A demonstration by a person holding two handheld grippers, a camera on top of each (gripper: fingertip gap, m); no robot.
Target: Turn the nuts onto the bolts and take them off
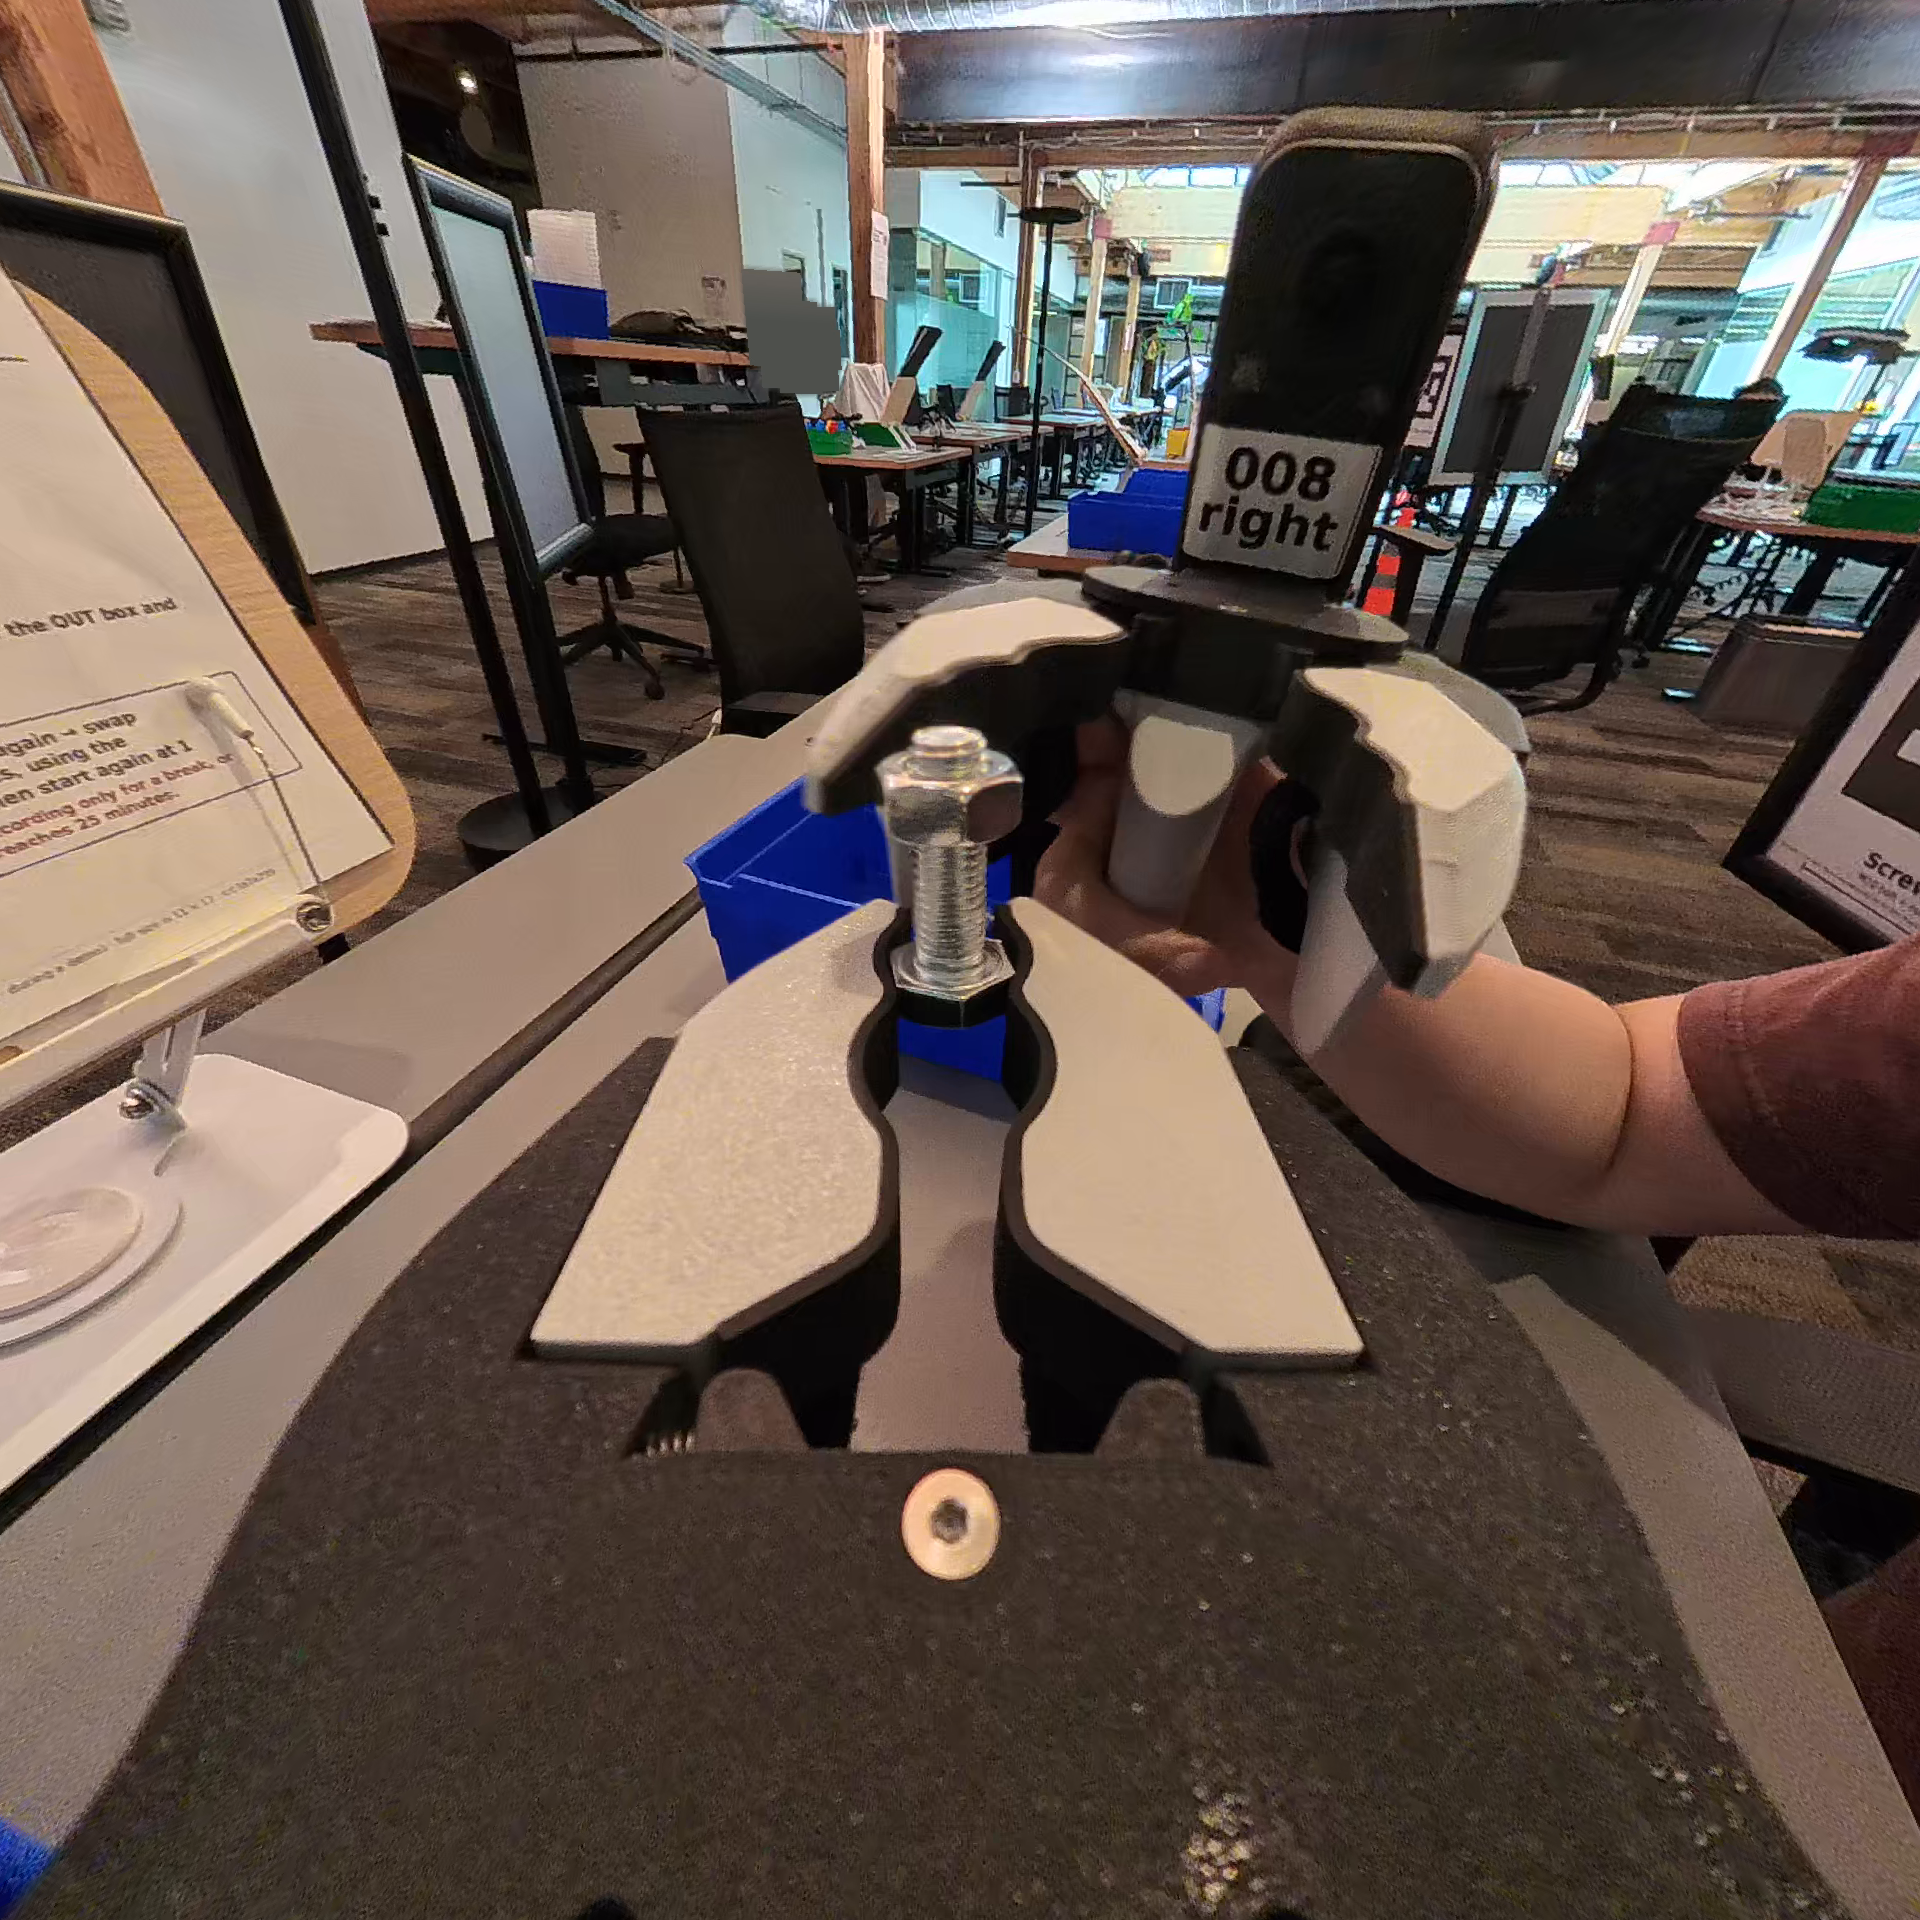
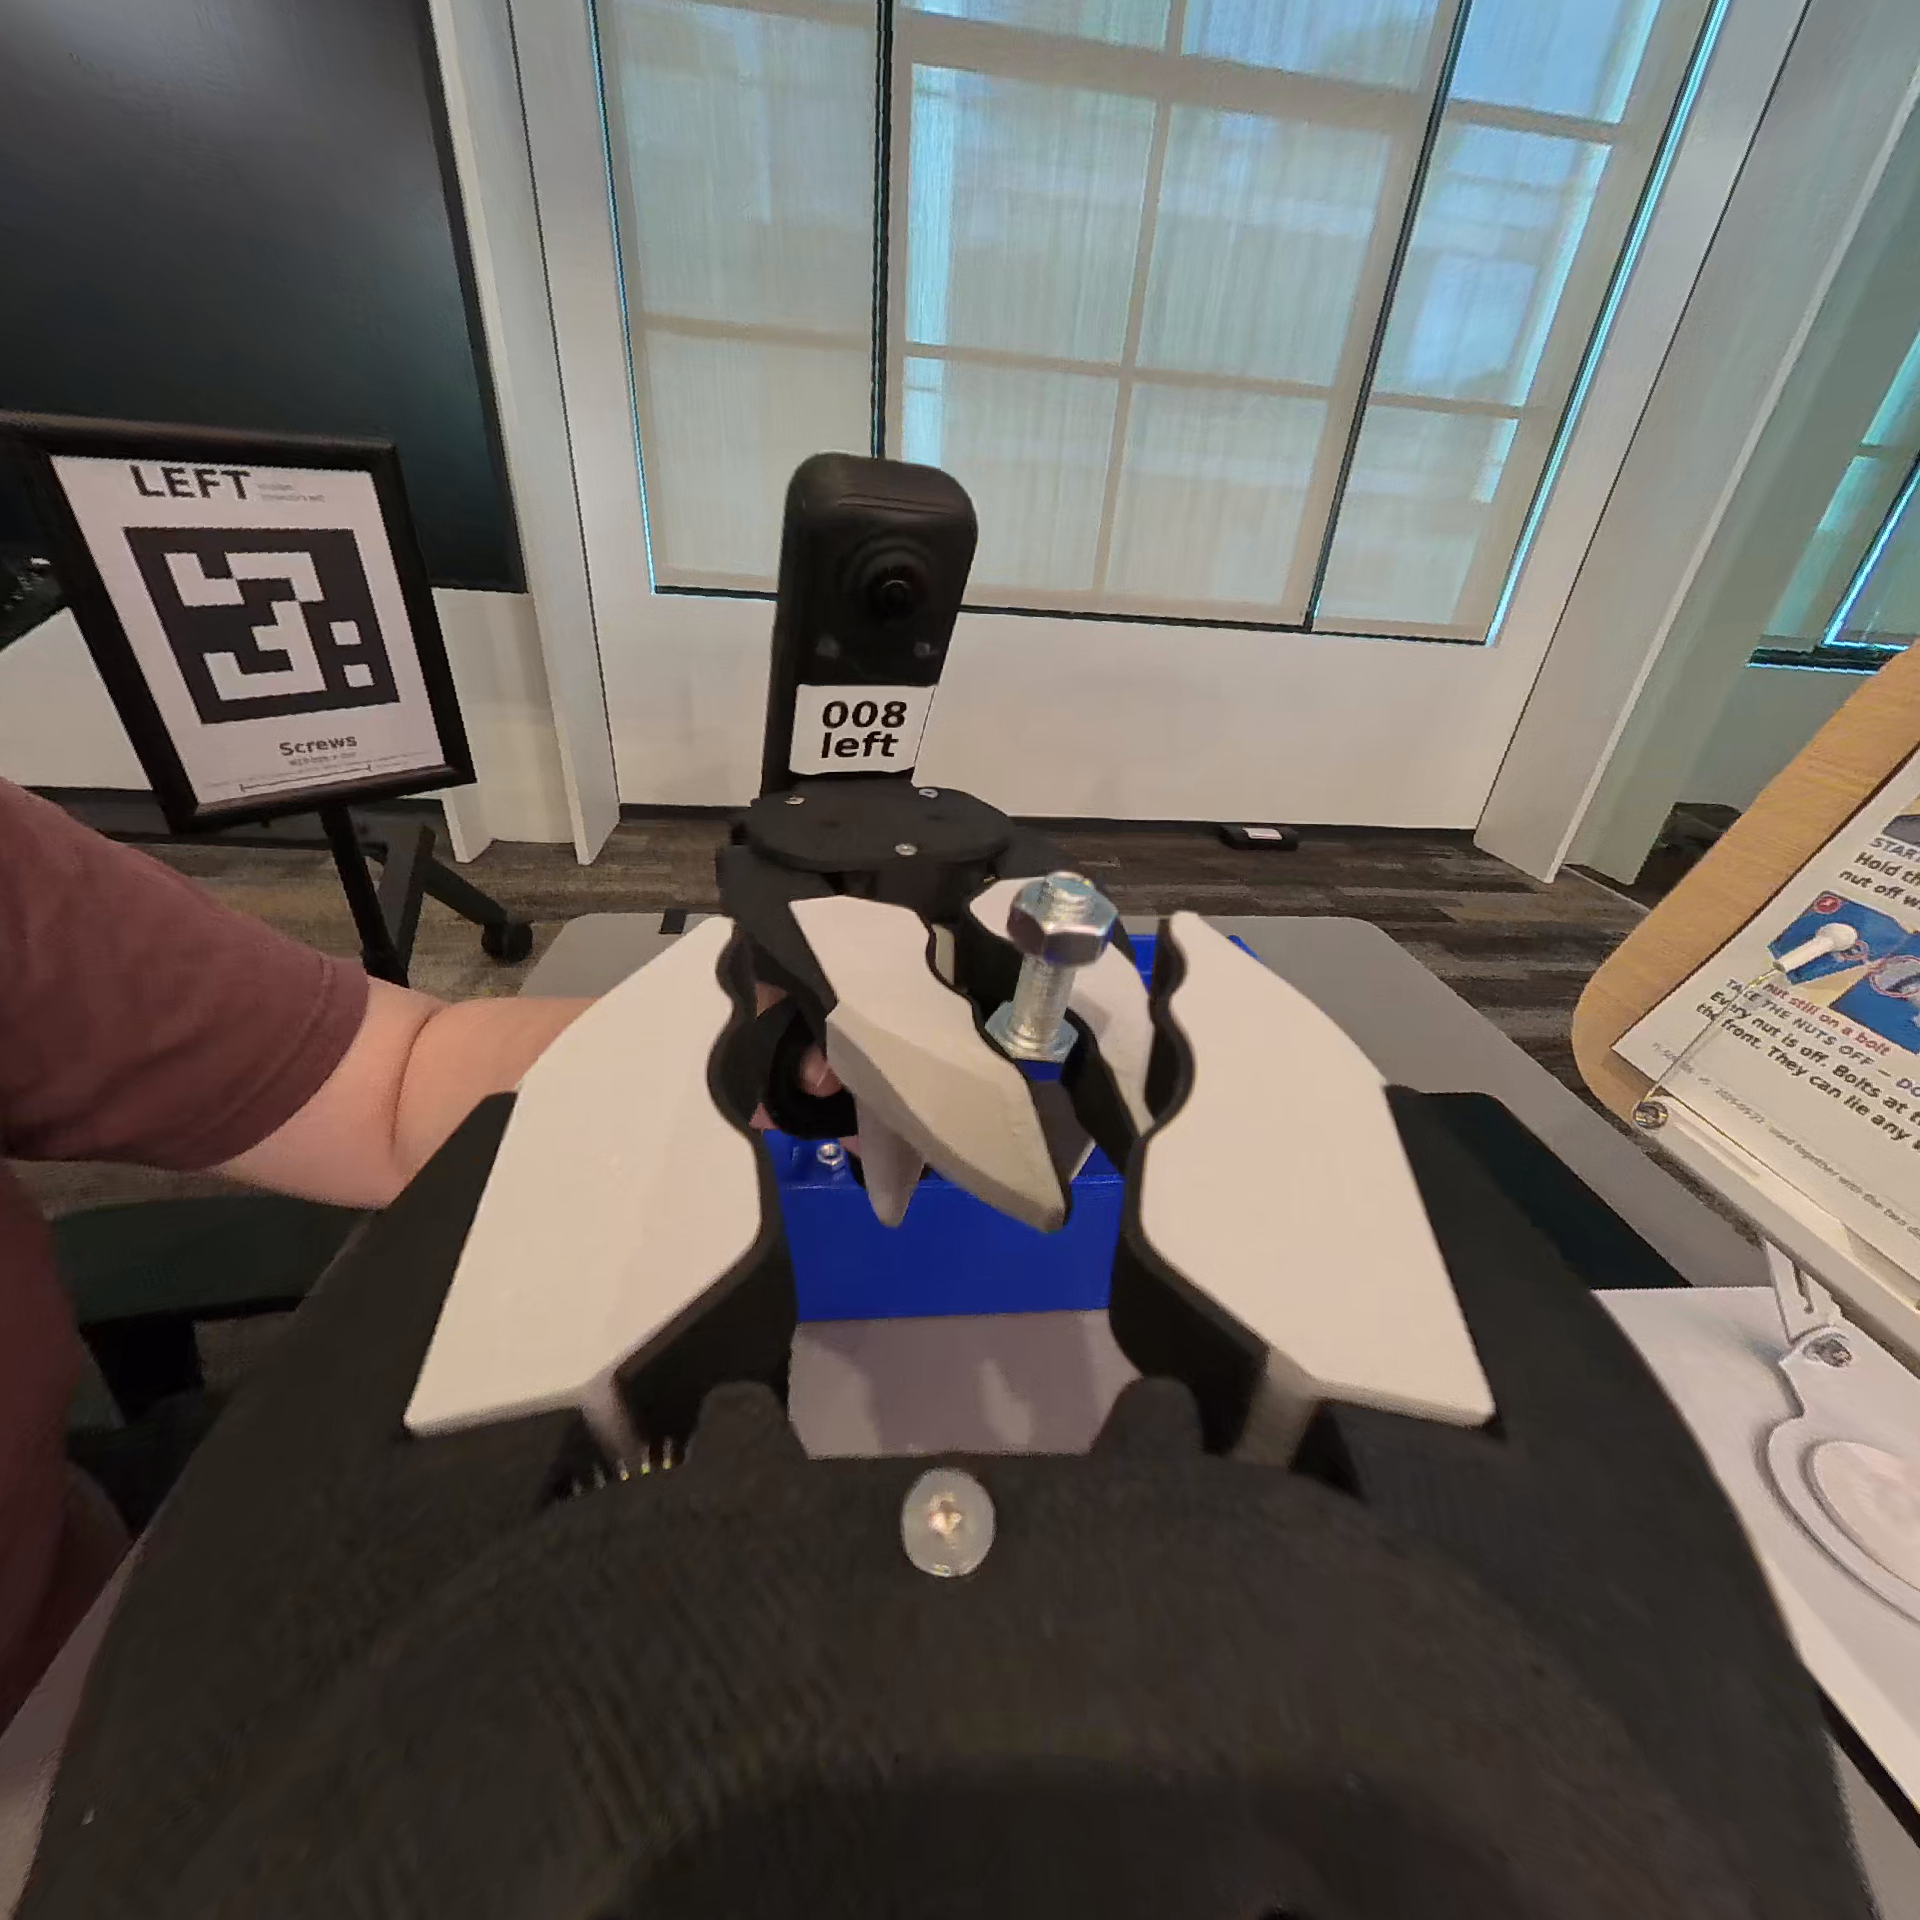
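The left tool (image 1: pixel 948 966) is closed on the hexagonal head of a bolt (image 1: pixel 943 883), holding it upright over a blue bin (image 1: pixel 790 894) on the grey worktop (image 1: pixel 499 935). A nut (image 1: pixel 948 795) sits near the bolt's top. The right tool (image 2: pixel 956 997) faces it with jaws spread wide, gripping nothing, one finger just beside the nut. A bare forearm (image 1: pixel 1475 1101) reaches in from the right; the hand is mostly hidden behind the tool.

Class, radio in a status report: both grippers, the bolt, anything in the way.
Left gripper shut on bolt head, shaft upright. Right gripper open, one finger near the nut at thread top. Blue bin below; nothing in the way.
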